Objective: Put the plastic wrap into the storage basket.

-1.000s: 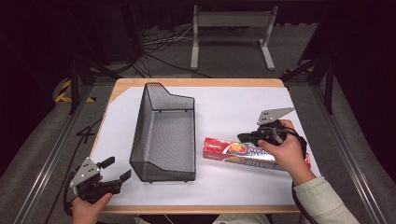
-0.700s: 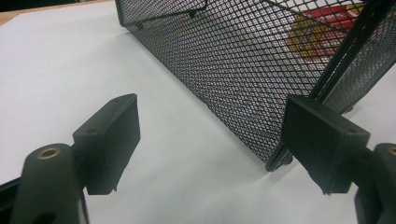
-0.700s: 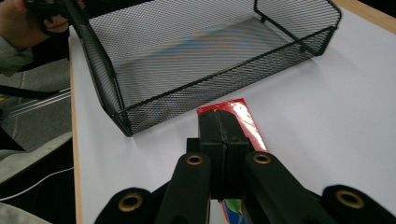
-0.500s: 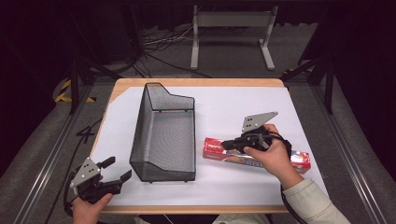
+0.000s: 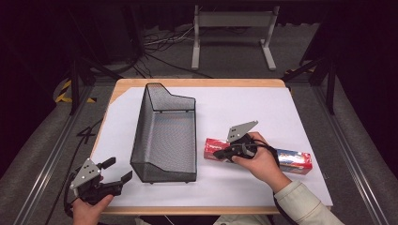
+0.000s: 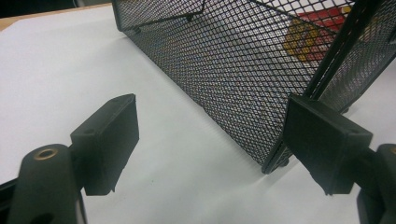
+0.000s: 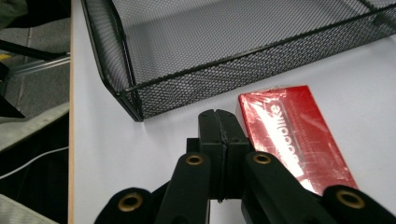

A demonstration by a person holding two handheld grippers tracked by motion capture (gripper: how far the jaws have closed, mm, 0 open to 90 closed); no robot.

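Right gripper view shows our right gripper point(image 7: 219, 119), jaws pressed together, beside the long red shiny cardboard box point(image 7: 292, 135) near the black wire mesh basket point(image 7: 224, 60); it looks light, stiff, slippery, so we'd pinch its narrow sides, while our left gripper point(image 6: 210, 135) waits, jaws apart.

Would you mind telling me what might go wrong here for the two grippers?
1. The right gripper is shut beside the red box, not around it, so lowering it may just nudge the box across the white sheet.
2. The left gripper, jaws open, sits near a corner of the wire basket and might bump it.
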